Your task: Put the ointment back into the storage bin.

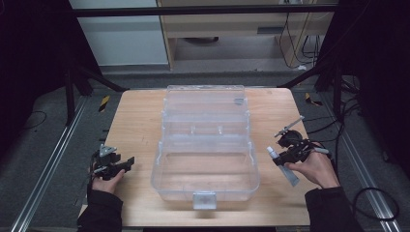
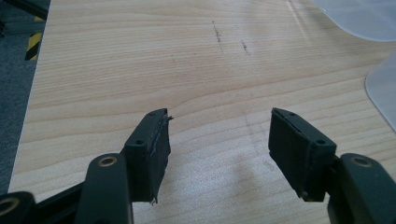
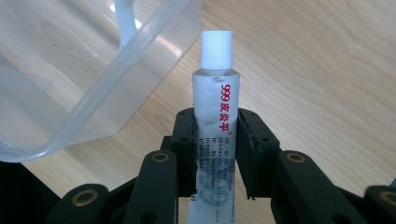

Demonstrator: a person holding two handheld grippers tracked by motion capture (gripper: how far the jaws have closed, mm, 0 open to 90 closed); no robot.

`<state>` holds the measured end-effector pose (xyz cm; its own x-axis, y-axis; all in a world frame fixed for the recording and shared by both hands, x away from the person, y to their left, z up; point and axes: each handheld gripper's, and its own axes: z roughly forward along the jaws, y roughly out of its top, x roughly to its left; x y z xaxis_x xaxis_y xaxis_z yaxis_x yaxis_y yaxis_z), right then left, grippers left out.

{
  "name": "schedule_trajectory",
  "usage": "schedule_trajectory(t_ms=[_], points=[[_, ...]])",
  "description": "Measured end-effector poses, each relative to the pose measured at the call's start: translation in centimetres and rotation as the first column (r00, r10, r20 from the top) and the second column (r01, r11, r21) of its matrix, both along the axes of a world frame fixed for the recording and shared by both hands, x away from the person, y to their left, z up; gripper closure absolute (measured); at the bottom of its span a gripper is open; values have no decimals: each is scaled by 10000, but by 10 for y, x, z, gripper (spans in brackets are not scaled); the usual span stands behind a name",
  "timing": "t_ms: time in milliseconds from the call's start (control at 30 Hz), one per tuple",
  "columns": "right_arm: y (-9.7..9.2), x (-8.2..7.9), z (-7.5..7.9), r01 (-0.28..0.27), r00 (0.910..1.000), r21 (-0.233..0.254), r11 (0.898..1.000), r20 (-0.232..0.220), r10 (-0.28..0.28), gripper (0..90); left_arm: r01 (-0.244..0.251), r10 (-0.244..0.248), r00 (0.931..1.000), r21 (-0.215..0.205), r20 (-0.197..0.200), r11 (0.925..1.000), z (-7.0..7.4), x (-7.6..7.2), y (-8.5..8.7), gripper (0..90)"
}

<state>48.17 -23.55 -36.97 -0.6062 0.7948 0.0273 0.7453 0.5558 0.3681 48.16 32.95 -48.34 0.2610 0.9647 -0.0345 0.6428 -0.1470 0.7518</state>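
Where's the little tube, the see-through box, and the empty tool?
tube (image 3: 216,100), right gripper view, on its printed body.
box (image 1: 205,199), high view, on its front latch.
left tool (image 2: 217,140), left gripper view, midway between its fingertips.

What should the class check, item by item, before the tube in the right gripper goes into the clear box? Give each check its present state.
1. Tube clamped between the right gripper jaws: ok.
2. Tube's white cap on: ok.
3. Clear box open, lid folded back: ok.
4. Near compartment of the box free of other things: ok, as far as the high view shows.
5. Left gripper open, holding nothing, over bare table clear of the box: ok.
6. Whether the grip is firm enough to keep the tube from slipping: cannot tell.
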Motion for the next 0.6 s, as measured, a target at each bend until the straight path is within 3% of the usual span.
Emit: schedule_trajectory(t_ms=[133,433,600], points=[[1,0,6,-411,9989,-106,9991,219,413,698,38,-38,10000,34,-11,10000,0,0,-1,382],[6,-1,28,-503,9968,10,9987,630,502,699,59,-59,10000,11,-24,10000,0,0,-1,382],[11,-3,43,-982,9919,-55,9952,802,983,699,60,-60,10000,8,-23,10000,0,0,-1,382]])
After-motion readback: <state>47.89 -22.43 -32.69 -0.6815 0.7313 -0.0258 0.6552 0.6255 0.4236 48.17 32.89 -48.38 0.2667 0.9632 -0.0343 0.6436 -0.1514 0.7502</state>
